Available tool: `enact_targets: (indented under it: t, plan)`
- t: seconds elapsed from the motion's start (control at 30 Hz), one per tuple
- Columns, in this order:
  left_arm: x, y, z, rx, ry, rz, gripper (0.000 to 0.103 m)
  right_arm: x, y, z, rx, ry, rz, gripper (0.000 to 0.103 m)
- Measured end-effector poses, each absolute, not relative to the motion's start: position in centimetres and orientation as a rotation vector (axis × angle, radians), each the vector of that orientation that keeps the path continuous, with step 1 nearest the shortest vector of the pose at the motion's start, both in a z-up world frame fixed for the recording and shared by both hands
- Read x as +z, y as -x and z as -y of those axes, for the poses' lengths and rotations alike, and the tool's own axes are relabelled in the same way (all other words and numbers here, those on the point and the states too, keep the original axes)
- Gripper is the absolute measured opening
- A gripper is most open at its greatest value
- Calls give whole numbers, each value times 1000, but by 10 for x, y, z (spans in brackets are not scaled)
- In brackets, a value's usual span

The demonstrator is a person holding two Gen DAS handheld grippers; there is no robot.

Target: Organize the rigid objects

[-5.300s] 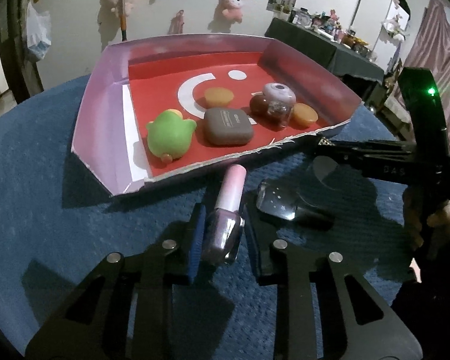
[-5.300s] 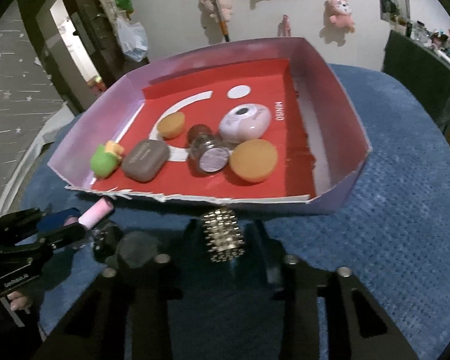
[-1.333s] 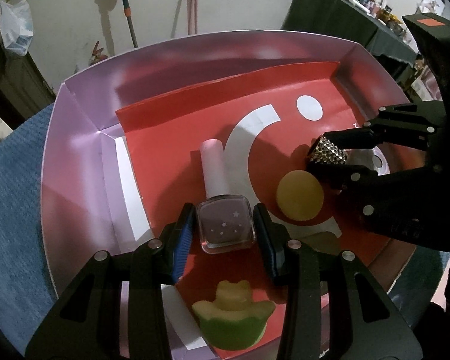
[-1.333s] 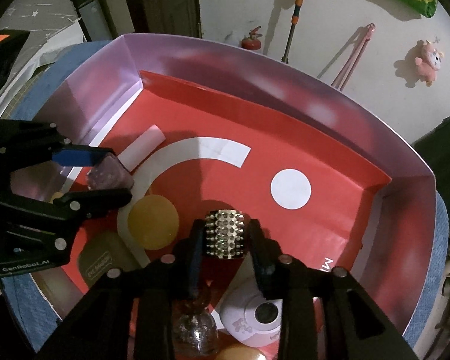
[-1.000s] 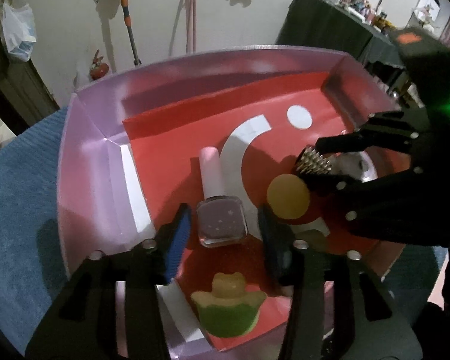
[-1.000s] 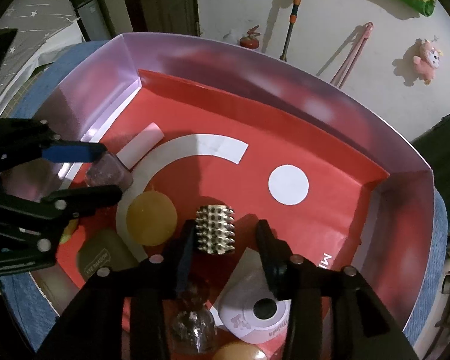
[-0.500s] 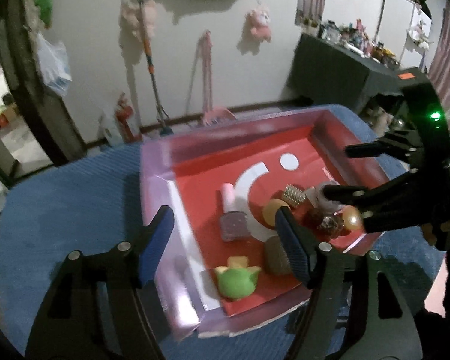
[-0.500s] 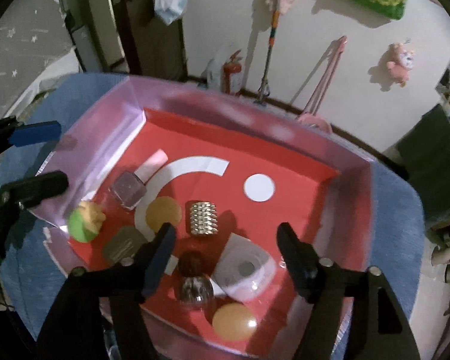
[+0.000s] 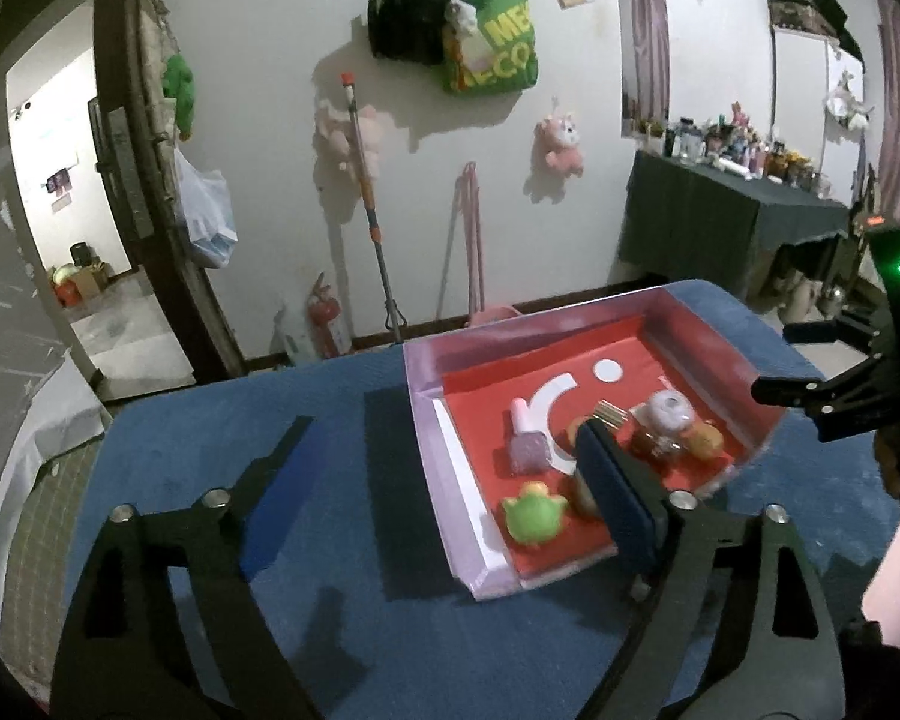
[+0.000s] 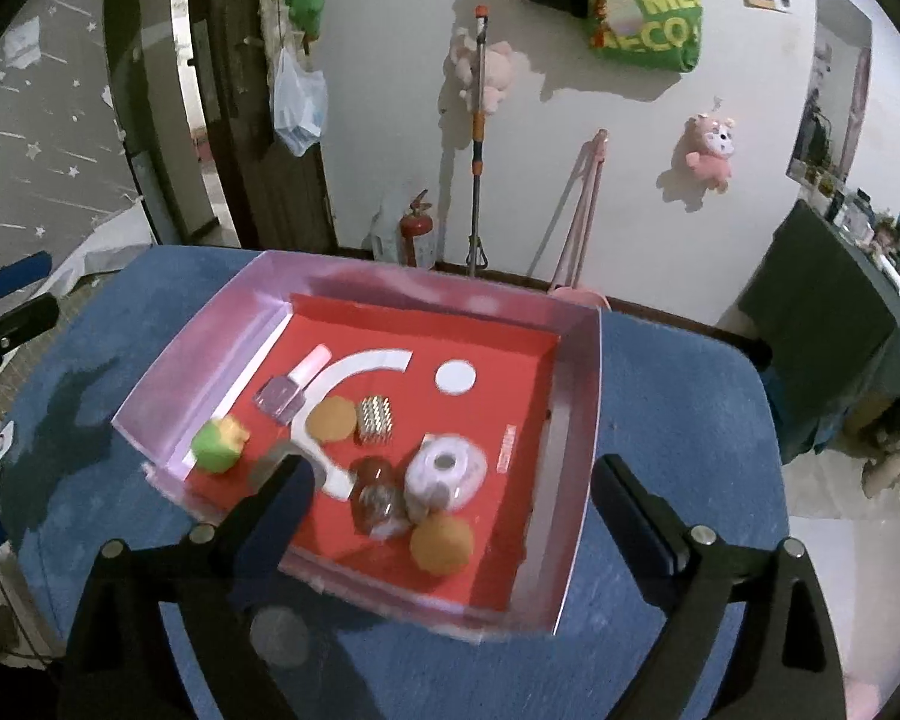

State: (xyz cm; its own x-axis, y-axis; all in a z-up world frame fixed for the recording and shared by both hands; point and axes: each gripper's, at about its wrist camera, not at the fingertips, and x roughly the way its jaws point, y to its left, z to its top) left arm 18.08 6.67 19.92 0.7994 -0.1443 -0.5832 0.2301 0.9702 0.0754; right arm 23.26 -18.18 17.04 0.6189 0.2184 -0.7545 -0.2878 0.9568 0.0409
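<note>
Now both of my grippers hang above the blue table top (image 10: 678,396), and neither has anything between its fingers. My left gripper (image 9: 444,492) is opening, its blue-padded fingers spread wide over bare blue cloth, with its right finger crossing in front of the near part of the tray. My right gripper (image 10: 450,516) is opening too, its jaws standing far apart on either side of the tray's near wall; in the left wrist view I see it at the right edge (image 9: 810,360), a green light glowing on its body.

The tray (image 10: 576,420), lilac-walled with a red floor, holds all the small things. The nail polish bottle (image 10: 288,387) lies on its side near the left wall, its pale pink cap pointing toward the far wall. The gold studded cylinder (image 10: 376,420) lies just beside an orange disc (image 10: 331,419). The green frog figure (image 10: 217,443) sits in the near left corner. A white round device (image 10: 447,471), a small clear jar (image 10: 378,501) and a second orange disc (image 10: 441,543) cluster together toward the near wall, while a brownish case (image 9: 582,489) is mostly hidden behind a finger.
</note>
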Motion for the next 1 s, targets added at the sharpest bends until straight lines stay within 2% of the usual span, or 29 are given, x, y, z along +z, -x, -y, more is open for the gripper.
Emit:
enact_targets:
  t: [0.43,0.67,1.0]
  plan:
    - [158,-92,-51,-199,-53,-560,90,163,-128,200,281,-50,-731,101]
    - [122,-74,-28,-225,-42,-555,91,147,-99,195,212,-35,-671,103]
    - [70,-85,-15,-197,29,-670,92,101,-99,189,200,-50,-741,103]
